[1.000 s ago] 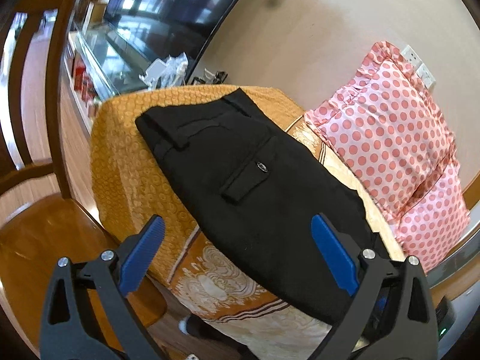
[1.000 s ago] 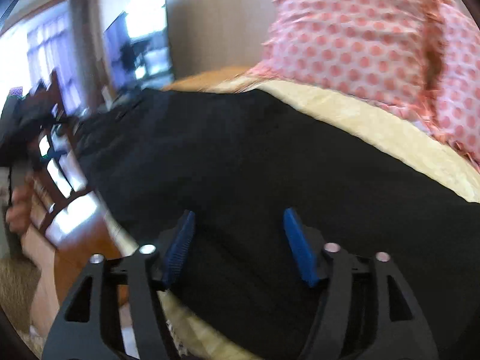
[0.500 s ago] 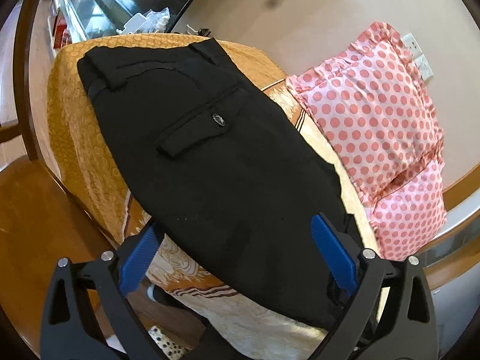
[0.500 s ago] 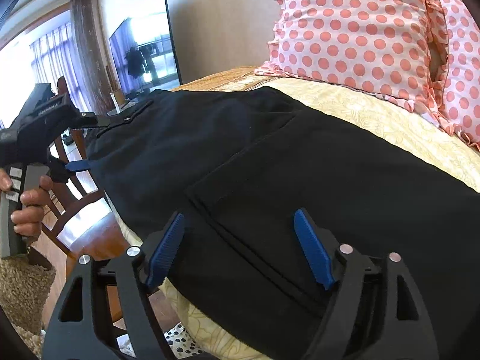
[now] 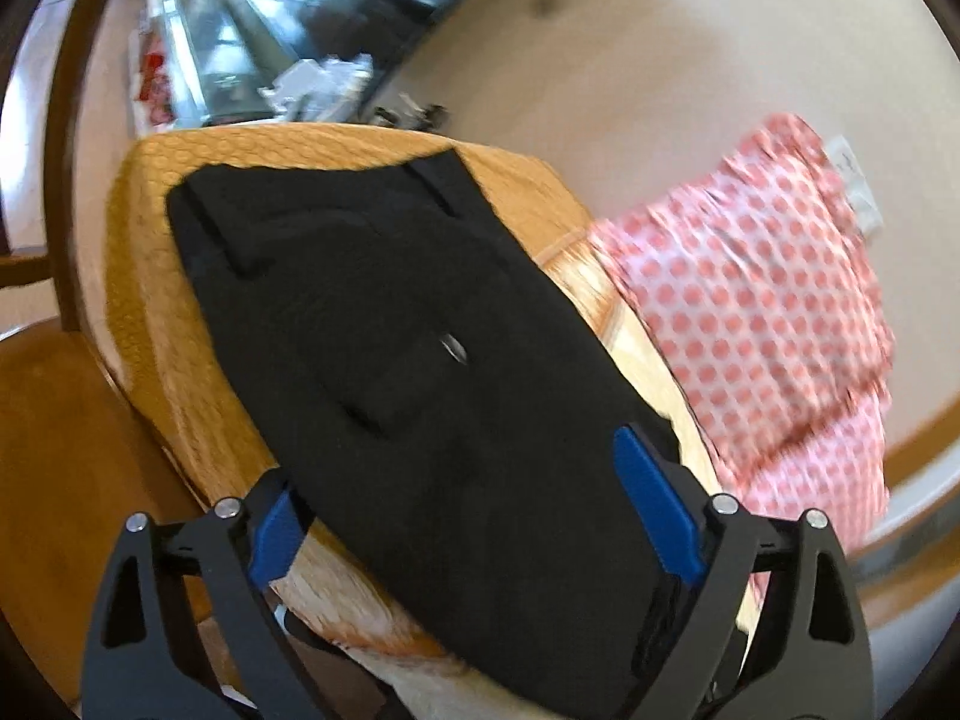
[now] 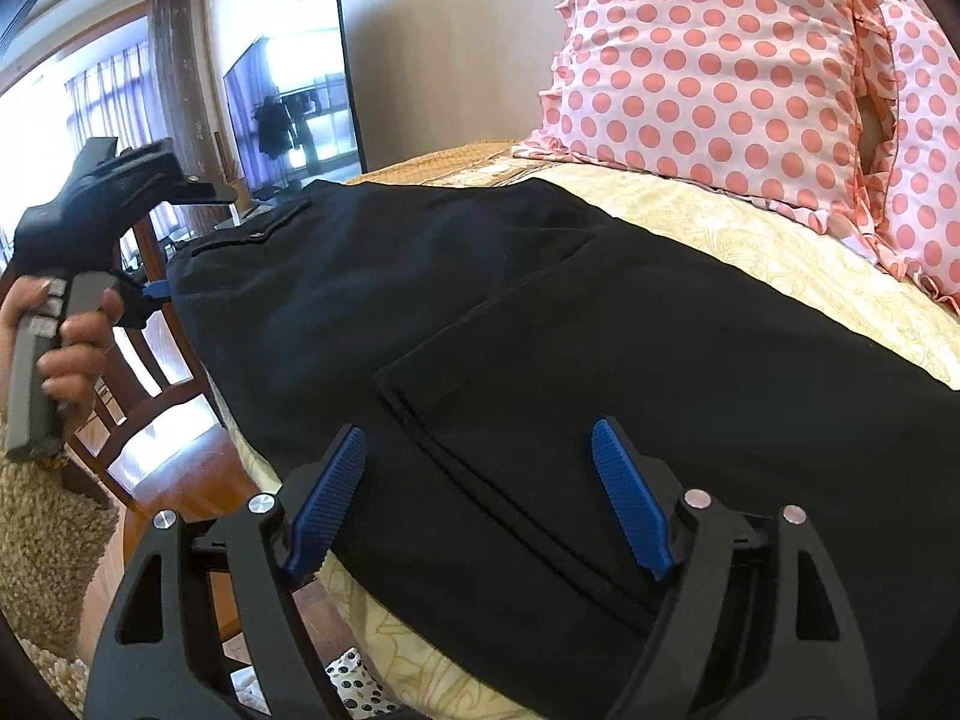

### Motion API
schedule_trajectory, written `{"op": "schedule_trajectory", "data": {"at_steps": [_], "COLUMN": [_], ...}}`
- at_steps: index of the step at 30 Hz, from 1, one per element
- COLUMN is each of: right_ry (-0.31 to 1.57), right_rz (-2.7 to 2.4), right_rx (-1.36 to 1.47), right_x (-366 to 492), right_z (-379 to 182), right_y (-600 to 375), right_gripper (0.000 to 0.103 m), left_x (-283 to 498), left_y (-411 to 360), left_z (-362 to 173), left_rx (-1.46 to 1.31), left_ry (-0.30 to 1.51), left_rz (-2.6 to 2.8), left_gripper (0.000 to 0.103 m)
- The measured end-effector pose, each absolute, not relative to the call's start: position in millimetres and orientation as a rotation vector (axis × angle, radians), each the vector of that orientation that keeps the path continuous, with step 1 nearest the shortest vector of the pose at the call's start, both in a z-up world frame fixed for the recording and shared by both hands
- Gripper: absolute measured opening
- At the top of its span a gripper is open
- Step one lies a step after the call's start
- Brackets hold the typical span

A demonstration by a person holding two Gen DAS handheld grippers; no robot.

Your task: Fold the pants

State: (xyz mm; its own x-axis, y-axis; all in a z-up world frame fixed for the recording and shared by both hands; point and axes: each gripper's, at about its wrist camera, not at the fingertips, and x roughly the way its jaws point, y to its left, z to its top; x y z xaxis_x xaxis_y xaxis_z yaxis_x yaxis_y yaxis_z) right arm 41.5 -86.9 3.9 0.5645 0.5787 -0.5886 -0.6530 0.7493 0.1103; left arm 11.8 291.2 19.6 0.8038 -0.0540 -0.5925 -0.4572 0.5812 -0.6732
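Black pants [image 5: 384,324] lie flat on a bed, waistband at the far end and a buttoned back pocket [image 5: 414,372] facing up. In the right wrist view the pants [image 6: 540,312] show a folded leg edge near the front. My left gripper [image 5: 474,504] is open, its jaws astride the pants' near edge. My right gripper [image 6: 480,498] is open just above the cloth by the folded edge. The left gripper [image 6: 150,294] also shows in the right wrist view, held in a hand at the bed's side.
A pink polka-dot pillow [image 6: 720,78] leans on the wall behind the pants. The orange-and-cream bedspread [image 5: 162,276] hangs over the bed's edge. A wooden chair [image 6: 156,396] stands by the bed. A television [image 6: 300,114] is on the far wall.
The left gripper has drawn back slightly along the bed's side, so the pants look farther and lower in its view. The right gripper has crept forward over the folded leg edge. Both stay open.
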Motion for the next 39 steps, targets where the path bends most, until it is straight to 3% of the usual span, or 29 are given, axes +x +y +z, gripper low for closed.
{"op": "schedule_trajectory", "data": {"at_steps": [3,4,8,11,17,24,27,31,34,39], "right_ry": [0.639,0.633,0.564,0.527,0.500,0.488,0.484,0.505,0.522,0.531], "right_rz": [0.731,0.739,0.704,0.647,0.497,0.292,0.223,0.166,0.147,0.143], "right_rx": [-0.073,-0.037,0.077,0.141,0.273,0.432,0.479,0.540,0.552,0.566], "right_x": [39,38,33,33,31,19,15,14,14,18], "right_z": [8,10,29,42,46,36,32,22,17,14], "right_y": [-98,-106,-148,-187,-266,-353,-377,-400,-409,-410], "right_gripper": [0.079,0.079,0.079,0.080,0.081,0.081,0.081,0.081,0.081,0.081], "left_x": [17,18,19,17,37,56,47,29,27,28], "left_y": [302,303,303,296,221,41,-40,-130,-149,-139], "left_z": [16,16,15,24,95,155,137,67,20,28], "left_rx": [-0.954,-0.956,-0.928,-0.872,-0.488,-0.003,0.160,0.402,0.478,0.430], "left_ry": [0.603,0.606,0.635,0.615,0.542,0.428,0.444,0.557,0.667,0.643], "left_rz": [0.327,0.348,0.473,0.499,0.475,0.143,-0.074,-0.294,-0.334,-0.336], "left_gripper": [0.081,0.074,0.026,0.017,0.013,0.013,0.014,0.015,0.015,0.015]}}
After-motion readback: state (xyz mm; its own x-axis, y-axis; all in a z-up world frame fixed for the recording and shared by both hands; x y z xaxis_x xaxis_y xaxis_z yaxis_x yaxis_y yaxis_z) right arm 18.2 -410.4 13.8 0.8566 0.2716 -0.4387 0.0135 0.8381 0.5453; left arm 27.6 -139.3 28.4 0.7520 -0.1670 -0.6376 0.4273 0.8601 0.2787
